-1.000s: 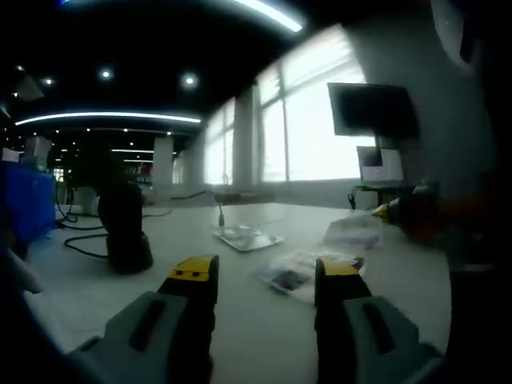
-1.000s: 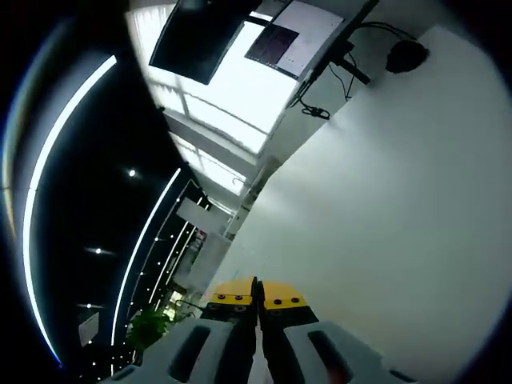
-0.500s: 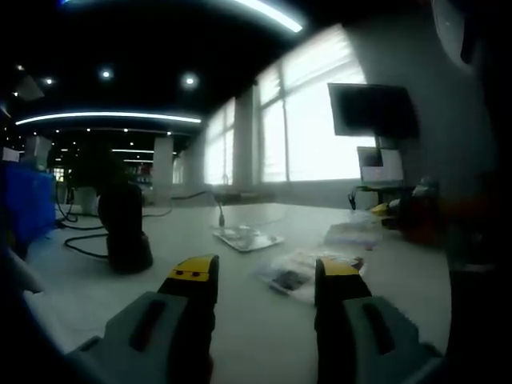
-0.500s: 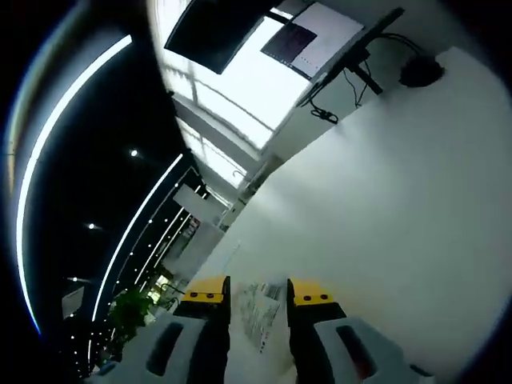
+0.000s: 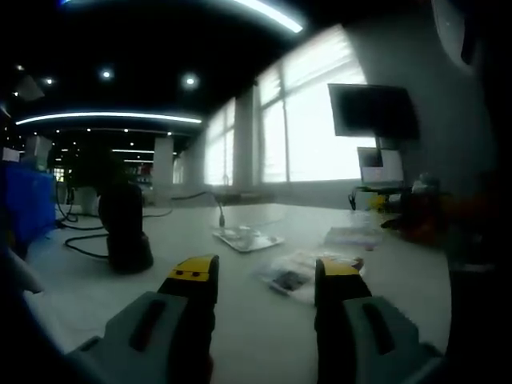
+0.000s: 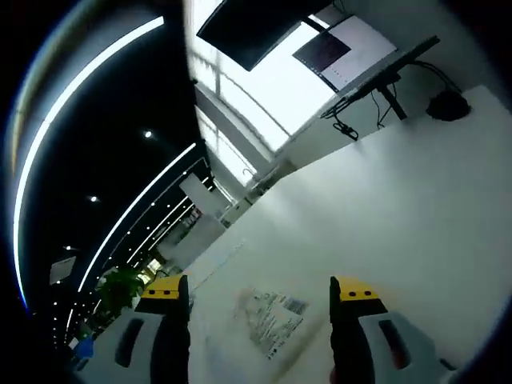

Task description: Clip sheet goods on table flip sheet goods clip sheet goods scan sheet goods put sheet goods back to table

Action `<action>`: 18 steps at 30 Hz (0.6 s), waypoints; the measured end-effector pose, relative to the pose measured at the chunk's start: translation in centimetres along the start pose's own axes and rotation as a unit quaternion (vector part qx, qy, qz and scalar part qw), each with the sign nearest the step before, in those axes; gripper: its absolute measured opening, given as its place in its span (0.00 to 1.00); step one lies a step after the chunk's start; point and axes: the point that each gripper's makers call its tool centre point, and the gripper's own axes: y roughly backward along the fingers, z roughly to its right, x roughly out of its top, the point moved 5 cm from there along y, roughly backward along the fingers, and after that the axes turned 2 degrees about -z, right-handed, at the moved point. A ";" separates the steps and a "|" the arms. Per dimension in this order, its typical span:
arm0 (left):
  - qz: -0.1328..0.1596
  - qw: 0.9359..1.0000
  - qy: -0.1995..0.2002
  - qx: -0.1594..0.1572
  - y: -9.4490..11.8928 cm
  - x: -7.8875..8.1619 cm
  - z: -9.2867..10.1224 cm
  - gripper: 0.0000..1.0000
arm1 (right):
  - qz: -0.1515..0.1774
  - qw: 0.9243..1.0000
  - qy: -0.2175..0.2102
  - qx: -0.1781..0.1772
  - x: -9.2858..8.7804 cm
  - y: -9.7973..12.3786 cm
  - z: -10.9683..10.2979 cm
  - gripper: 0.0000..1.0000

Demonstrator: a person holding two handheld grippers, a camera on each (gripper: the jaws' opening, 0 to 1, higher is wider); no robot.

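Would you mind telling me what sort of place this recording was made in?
Probably a large open-plan office or lab: a long white table, a wall-mounted screen beside tall windows, and ceiling light strips.

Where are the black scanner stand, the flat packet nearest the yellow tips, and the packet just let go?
scanner (image 5: 124, 228), left gripper view, its body.
clear packet (image 5: 298, 274), left gripper view, its middle.
released packet (image 6: 270, 318), right gripper view, printed label.

Dim, soft-focus room; blown-out windows glare, fisheye edges bend.
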 end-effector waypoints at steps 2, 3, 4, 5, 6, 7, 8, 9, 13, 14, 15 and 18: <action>-0.001 1.000 -0.001 0.000 0.0 0.0 0.0 0.41 | 0.005 1.000 0.018 0.004 0.2 0.1 -0.4 0.72; -0.001 1.000 -0.001 0.000 0.0 0.0 0.0 0.41 | 0.005 1.000 0.020 0.006 0.2 0.1 -0.5 0.73; -0.001 1.000 -0.001 0.000 0.0 0.0 0.0 0.41 | 0.006 1.000 0.022 0.008 0.2 0.1 -0.6 0.74; 0.000 1.000 -0.001 0.000 0.0 0.0 0.0 0.41 | 0.006 1.000 0.024 0.009 0.2 0.1 -0.7 0.75; -0.001 1.000 -0.001 0.000 0.0 0.0 0.0 0.41 | 0.009 0.999 0.031 0.010 0.3 0.1 -0.7 0.76; -0.001 1.000 -0.002 0.001 0.0 0.0 0.0 0.41 | 0.009 0.999 0.034 0.010 0.3 0.1 -0.7 0.77; -0.001 1.000 -0.002 0.001 0.0 0.0 0.0 0.41 | 0.010 0.999 0.041 0.013 0.4 0.2 -0.8 0.78; -0.001 1.000 -0.002 0.001 0.0 0.0 0.0 0.41 | 0.014 0.998 0.051 0.014 0.6 0.3 -0.9 0.79; -0.001 1.000 -0.003 0.001 0.0 0.0 0.1 0.41 | 0.018 0.996 0.081 0.020 1.2 0.2 -1.1 0.83; 0.000 1.000 -0.003 0.001 0.0 0.0 0.1 0.41 | 0.020 0.996 0.089 0.025 1.5 0.1 -1.2 0.83; 0.000 1.000 -0.003 0.001 0.0 0.0 0.1 0.41 | 0.021 0.995 0.097 0.030 1.7 -0.1 -1.4 0.83; -0.001 1.000 -0.003 0.001 0.0 0.0 0.1 0.41 | 0.023 0.991 0.122 0.044 2.0 -0.3 -1.9 0.83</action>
